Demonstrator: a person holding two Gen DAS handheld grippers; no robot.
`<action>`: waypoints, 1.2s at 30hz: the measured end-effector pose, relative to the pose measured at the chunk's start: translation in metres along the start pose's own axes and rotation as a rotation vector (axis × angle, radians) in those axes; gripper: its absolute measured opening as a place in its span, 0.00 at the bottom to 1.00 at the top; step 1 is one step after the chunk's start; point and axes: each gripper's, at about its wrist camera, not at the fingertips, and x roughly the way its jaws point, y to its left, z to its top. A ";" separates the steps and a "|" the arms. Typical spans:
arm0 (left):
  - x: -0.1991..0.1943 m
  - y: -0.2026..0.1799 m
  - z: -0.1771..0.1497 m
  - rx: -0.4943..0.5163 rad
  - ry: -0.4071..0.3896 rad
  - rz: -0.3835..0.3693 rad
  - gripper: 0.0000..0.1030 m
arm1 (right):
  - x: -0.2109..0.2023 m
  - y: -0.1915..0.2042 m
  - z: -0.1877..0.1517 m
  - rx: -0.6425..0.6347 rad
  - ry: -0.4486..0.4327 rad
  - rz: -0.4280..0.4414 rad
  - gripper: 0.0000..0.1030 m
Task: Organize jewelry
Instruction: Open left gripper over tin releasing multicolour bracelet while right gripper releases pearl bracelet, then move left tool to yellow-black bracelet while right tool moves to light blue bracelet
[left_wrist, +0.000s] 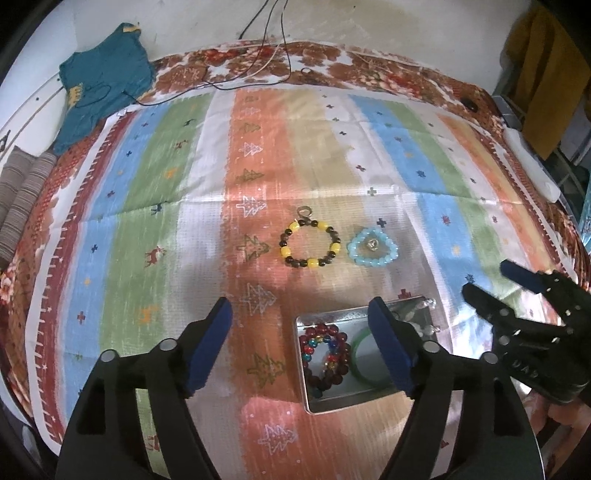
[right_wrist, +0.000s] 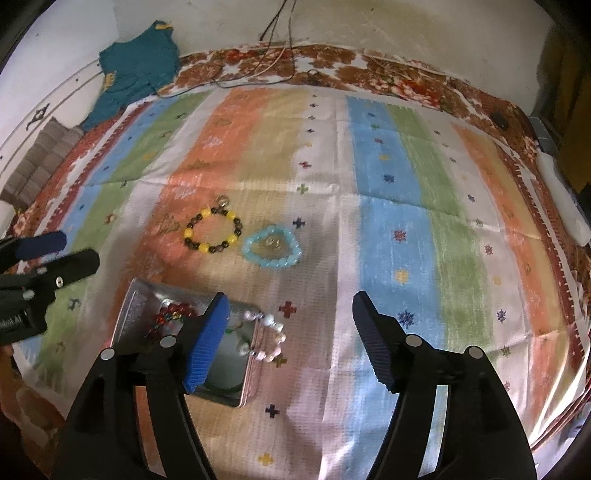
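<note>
Grippers both spread, empty: left gripper (left_wrist: 301, 347), right gripper (right_wrist: 290, 341). Metal tin (left_wrist: 321, 404) nearest, holding red bead bracelet (left_wrist: 325, 356) and green bangle (left_wrist: 360, 356); farther on striped cloth (left_wrist: 147, 206), yellow-black bracelet (left_wrist: 309, 243) beside blue bracelet (left_wrist: 373, 247)

A striped cloth (left_wrist: 192, 177) is spread over the bed; on it are laid a yellow-and-dark bead bracelet (left_wrist: 309, 244), a light-blue bead bracelet (left_wrist: 372, 246) and a metal tin (left_wrist: 302, 373).

Two bracelets on cloth: yellow-brown bracelet (left_wrist: 309, 243), blue bracelet (left_wrist: 372, 246); one tin (left_wrist: 301, 325).
</note>
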 end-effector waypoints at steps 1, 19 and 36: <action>0.001 -0.001 0.001 0.003 0.000 0.002 0.76 | 0.002 -0.002 0.001 0.004 0.005 0.001 0.73; 0.024 0.011 0.018 -0.016 0.020 0.037 0.85 | 0.030 -0.010 0.016 0.015 0.073 0.021 0.76; 0.063 0.012 0.038 -0.008 0.078 0.063 0.85 | 0.073 -0.011 0.029 -0.006 0.155 0.002 0.76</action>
